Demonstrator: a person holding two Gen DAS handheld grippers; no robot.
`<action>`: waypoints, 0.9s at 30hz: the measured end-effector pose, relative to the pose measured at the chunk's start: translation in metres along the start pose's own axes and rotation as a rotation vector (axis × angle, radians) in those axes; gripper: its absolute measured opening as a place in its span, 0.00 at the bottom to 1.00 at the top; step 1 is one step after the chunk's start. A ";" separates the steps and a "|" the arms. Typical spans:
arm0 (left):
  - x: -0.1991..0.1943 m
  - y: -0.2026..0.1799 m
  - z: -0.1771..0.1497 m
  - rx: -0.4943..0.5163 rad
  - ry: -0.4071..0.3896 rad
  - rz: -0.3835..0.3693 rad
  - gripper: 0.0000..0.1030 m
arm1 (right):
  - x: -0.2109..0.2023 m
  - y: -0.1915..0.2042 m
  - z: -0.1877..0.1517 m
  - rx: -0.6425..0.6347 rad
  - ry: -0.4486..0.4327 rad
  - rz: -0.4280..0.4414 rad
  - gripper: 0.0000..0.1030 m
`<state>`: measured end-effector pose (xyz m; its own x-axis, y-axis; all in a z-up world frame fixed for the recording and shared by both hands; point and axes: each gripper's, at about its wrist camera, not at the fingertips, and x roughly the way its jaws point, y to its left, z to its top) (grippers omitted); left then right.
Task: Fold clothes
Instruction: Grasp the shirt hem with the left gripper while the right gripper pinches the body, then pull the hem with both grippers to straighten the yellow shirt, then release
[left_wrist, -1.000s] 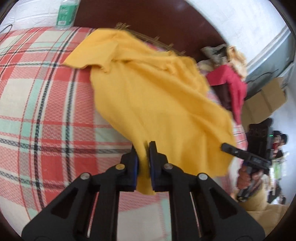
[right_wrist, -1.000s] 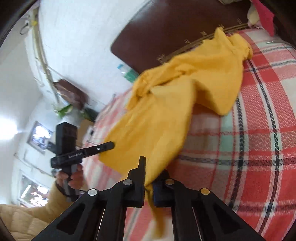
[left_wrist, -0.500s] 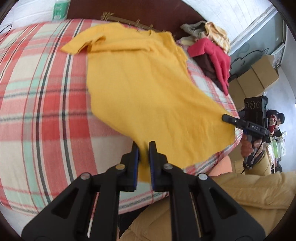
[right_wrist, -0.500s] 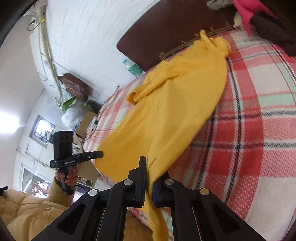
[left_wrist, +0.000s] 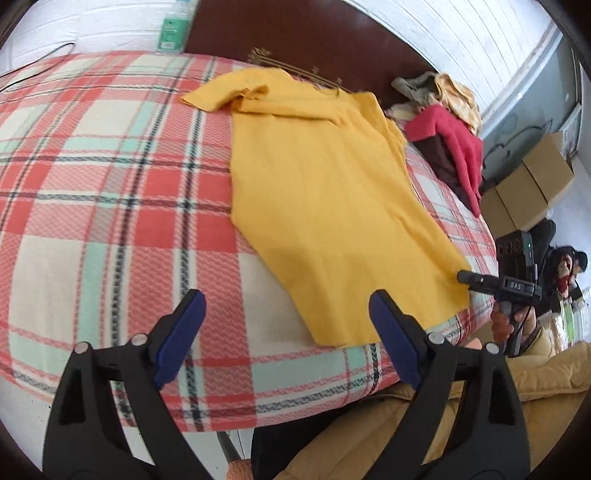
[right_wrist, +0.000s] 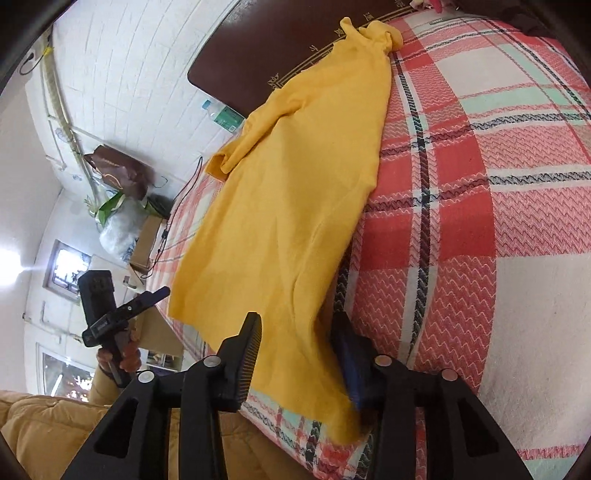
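Note:
A yellow T-shirt (left_wrist: 332, 192) lies spread flat on the plaid bed cover (left_wrist: 92, 184), collar toward the dark headboard, hem at the near edge. It also shows in the right wrist view (right_wrist: 295, 206). My left gripper (left_wrist: 286, 332) is open and empty, just short of the hem's left corner. My right gripper (right_wrist: 299, 350) is open, its jaws on either side of the hem's right corner, which lies loose between them. The right gripper also shows in the left wrist view (left_wrist: 476, 278), at the hem's right corner.
A pile of red, dark and tan clothes (left_wrist: 447, 129) lies at the bed's far right. A green-labelled bottle (left_wrist: 171, 27) stands behind the bed. Cardboard boxes (left_wrist: 532, 184) stand on the floor to the right. The bed's near edge (left_wrist: 258, 398) is close below the grippers.
Both grippers pulled the shirt down toward the near edge and laid it flat. Both then opened and let go of the hem.

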<state>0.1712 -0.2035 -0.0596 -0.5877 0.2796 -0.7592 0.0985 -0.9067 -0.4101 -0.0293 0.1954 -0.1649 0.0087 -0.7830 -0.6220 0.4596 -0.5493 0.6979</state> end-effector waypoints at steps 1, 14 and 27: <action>0.008 -0.003 0.001 0.005 0.012 -0.011 0.88 | 0.000 0.002 -0.001 -0.009 -0.002 0.003 0.43; 0.014 -0.044 0.011 0.107 0.111 0.065 0.10 | -0.008 0.022 -0.007 -0.088 -0.044 0.012 0.06; 0.013 -0.047 -0.024 0.170 0.250 0.138 0.19 | -0.021 0.023 -0.023 -0.123 0.033 0.011 0.05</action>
<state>0.1783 -0.1493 -0.0621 -0.3606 0.1999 -0.9110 0.0158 -0.9753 -0.2203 0.0017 0.2056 -0.1437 0.0429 -0.7773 -0.6276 0.5646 -0.4994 0.6571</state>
